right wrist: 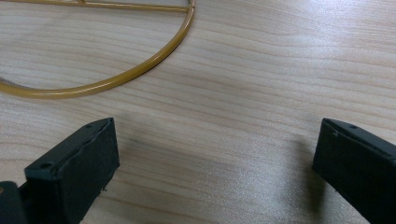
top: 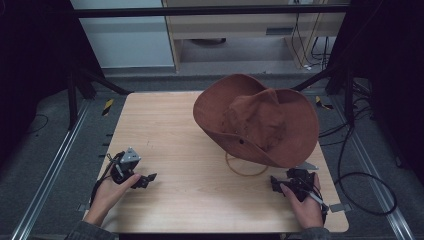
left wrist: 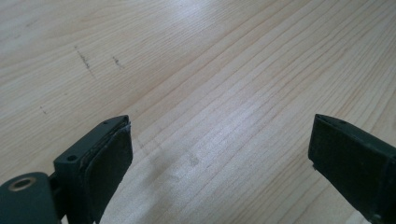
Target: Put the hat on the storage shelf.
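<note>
The hat (top: 257,120) sits tilted on a gold wire stand (top: 245,167) at the desk's (top: 165,130) right half, crown facing the person, brim's long axis running left to right. The left gripper (top: 145,180) rests near the left front edge, jaws wide apart and empty. The right gripper (top: 280,184) lies just beside the stand's ring, jaws likewise wide and empty. The pale wood desk stands on grey floor (top: 50,130) with cables (top: 360,175).

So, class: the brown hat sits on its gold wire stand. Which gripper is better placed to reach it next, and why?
Probably the right gripper: it rests open just below the hat, with the stand's ring ahead of its jaws. The left gripper, also open, faces bare table farther away.
</note>
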`<state>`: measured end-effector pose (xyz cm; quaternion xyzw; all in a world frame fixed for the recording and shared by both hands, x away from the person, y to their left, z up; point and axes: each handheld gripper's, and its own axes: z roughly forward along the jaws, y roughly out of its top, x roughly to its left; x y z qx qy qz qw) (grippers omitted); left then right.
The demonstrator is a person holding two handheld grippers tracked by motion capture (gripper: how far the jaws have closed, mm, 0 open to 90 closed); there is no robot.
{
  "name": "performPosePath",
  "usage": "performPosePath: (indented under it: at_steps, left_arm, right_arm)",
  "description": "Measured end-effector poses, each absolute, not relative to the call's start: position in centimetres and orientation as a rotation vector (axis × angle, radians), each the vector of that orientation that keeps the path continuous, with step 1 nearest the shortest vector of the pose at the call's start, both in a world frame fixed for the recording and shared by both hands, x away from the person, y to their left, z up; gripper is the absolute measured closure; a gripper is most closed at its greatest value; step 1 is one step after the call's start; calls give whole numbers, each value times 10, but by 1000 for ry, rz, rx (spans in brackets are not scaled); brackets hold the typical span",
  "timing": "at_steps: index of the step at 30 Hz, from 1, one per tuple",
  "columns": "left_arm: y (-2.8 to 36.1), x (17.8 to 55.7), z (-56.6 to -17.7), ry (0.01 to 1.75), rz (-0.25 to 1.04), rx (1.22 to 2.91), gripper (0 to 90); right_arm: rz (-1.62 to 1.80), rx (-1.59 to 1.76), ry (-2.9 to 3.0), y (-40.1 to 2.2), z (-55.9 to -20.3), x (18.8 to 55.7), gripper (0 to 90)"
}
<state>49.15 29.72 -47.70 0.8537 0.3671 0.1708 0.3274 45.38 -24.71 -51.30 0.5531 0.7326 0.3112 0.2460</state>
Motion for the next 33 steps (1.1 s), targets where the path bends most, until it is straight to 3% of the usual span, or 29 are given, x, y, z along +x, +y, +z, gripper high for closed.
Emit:
performPosePath:
  at_steps: [17,33]
  left_arm:
    - [316,511,-494,1104,458,2209,57]
    - [319,513,-504,1098,473,2179,19]
  right_arm:
    - [849,1509,1999,-247,-513,454,4]
    - [849,1509,1999,-247,-513,454,4]
